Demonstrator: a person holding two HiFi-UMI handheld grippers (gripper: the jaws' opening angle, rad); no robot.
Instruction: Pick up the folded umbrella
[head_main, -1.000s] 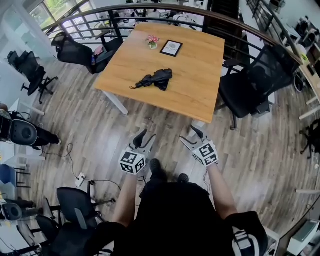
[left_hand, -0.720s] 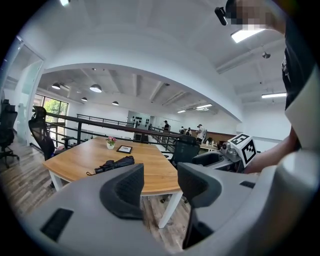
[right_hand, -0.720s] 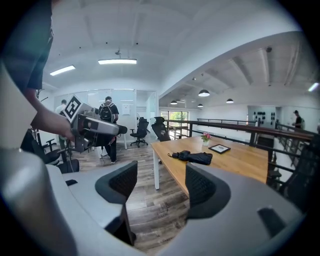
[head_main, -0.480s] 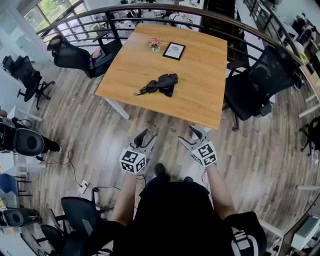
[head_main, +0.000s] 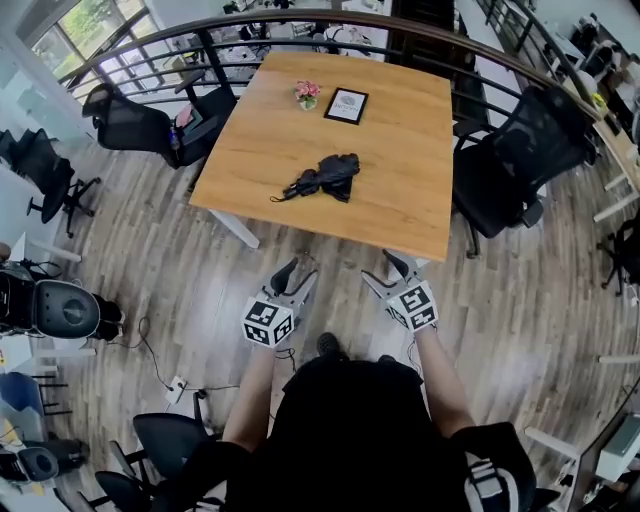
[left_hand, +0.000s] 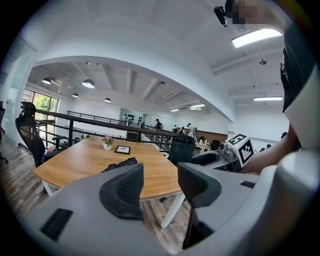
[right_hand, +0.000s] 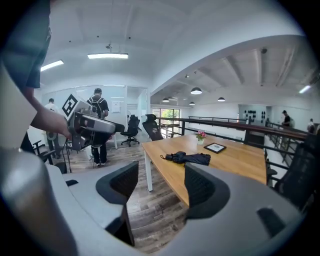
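Head view: the folded umbrella (head_main: 325, 177) lies flat on the wooden table (head_main: 280, 130), near the centre of the top and somewhat toward the near edge, with its handle end pointing to the left of the picture. A small flower pot (head_main: 307, 93) and a picture frame (head_main: 346, 105) stand side by side nearer the far edge, apart from the umbrella. The left gripper (head_main: 292, 270) and the right gripper (head_main: 395, 262) are held over the wood floor (head_main: 180, 270) in front of the table's near edge, well apart from the umbrella and touching nothing. A black office chair (head_main: 520, 160) stands at the table's right side. Left gripper view: the two jaws stand apart with an open gap between the pads; nothing is held and nothing sits between them. The umbrella appears on the tabletop beyond the left jaw, with the flower pot and frame behind it. Right gripper view: the jaws are likewise spread with an empty gap between the pads. The umbrella lies on the table beyond the jaws, above the gap, near the corner of the table that faces this gripper.
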